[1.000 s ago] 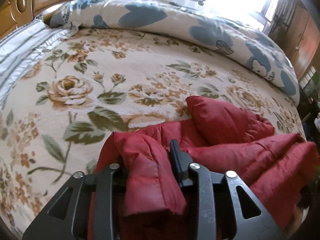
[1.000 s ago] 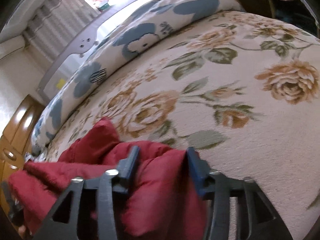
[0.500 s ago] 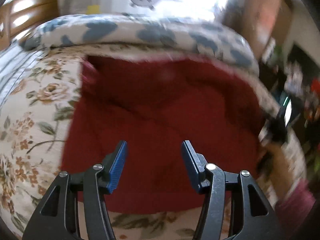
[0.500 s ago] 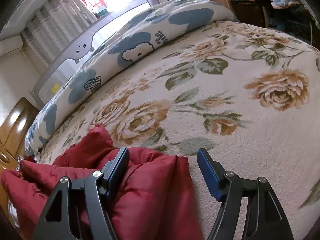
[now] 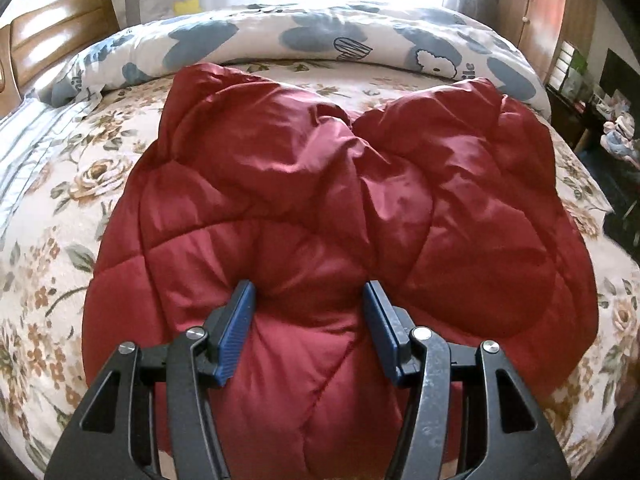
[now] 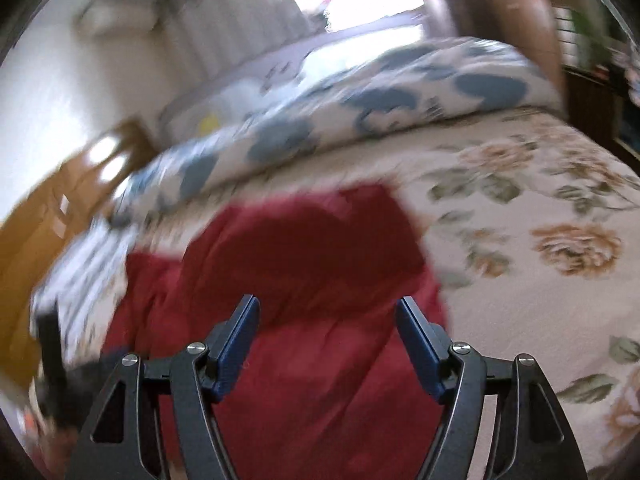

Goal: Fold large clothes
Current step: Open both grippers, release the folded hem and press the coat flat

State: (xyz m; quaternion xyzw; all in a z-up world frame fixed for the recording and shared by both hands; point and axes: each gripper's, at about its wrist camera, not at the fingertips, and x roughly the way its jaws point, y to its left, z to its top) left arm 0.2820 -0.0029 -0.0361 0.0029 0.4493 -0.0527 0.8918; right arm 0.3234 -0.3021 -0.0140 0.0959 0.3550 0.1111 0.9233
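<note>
Red quilted padding now lies spread across the floral bed cover (image 5: pixel 60 208): the jacket (image 5: pixel 340 184), bunched into a narrow roll a second ago while we clamped it in both tools, has opened out flat in front of the blue-and-white duvet (image 5: pixel 360 44), so we judge the garment laid out and the folding proper yet to begin. Our left hand-held gripper (image 5: pixel 308 316) has let go; its blue pads are spread with the jacket's near hem bulging between them, ungripped. Our right hand-held gripper (image 6: pixel 326 340) is likewise released, jaws wide above the jacket's right side, the view blurred by motion. On the duvet beyond the jacket we make out only "ile" beside a cartoon animal; nothing else is legible.
</note>
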